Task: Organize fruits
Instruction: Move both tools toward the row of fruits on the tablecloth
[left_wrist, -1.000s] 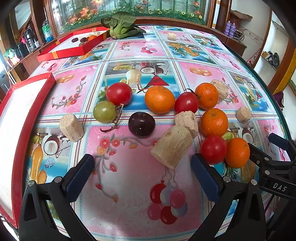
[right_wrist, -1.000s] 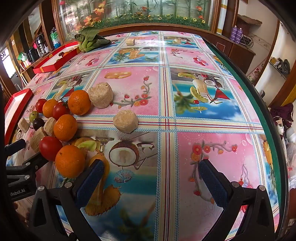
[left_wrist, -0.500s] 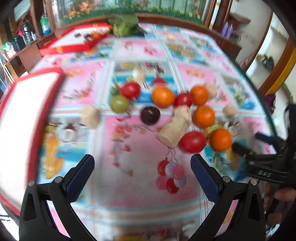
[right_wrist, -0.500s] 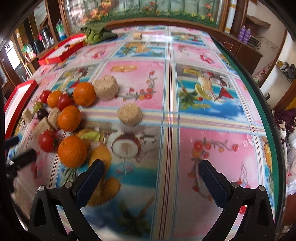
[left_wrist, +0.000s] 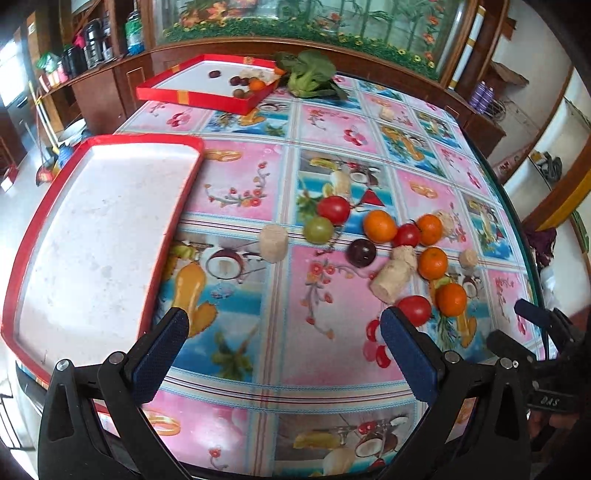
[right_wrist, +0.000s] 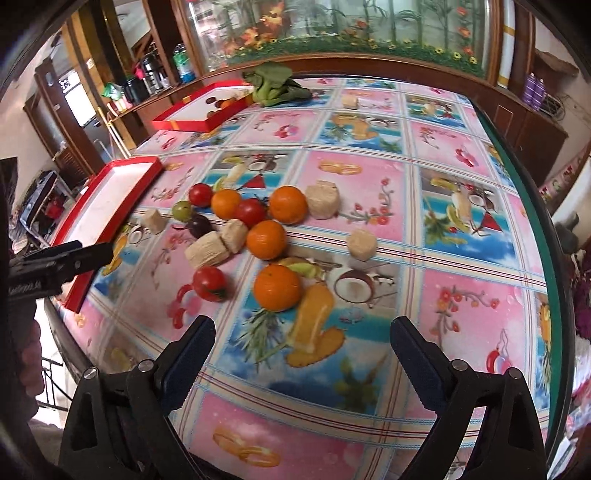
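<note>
A cluster of fruit lies on the table: several oranges (left_wrist: 379, 226) (right_wrist: 277, 287), red tomatoes (left_wrist: 415, 310) (right_wrist: 209, 283), a green fruit (left_wrist: 318, 230), a dark plum (left_wrist: 361, 252) and beige sugarcane chunks (left_wrist: 391, 275) (right_wrist: 207, 252). My left gripper (left_wrist: 284, 347) is open and empty, above the table in front of the cluster. My right gripper (right_wrist: 301, 360) is open and empty, just short of the nearest orange. An empty red-rimmed white tray (left_wrist: 99, 236) (right_wrist: 110, 199) lies left of the fruit.
A second red tray (left_wrist: 207, 88) (right_wrist: 199, 110) holding a few fruits sits at the far left corner, with green leafy vegetables (left_wrist: 310, 74) beside it. The table's green edge (right_wrist: 532, 206) runs along the right. Wooden cabinets stand behind.
Both grippers have pulled back and risen, so more of the table shows. The left view has swung left, bringing the near white tray into full view. The fruit has not moved.
</note>
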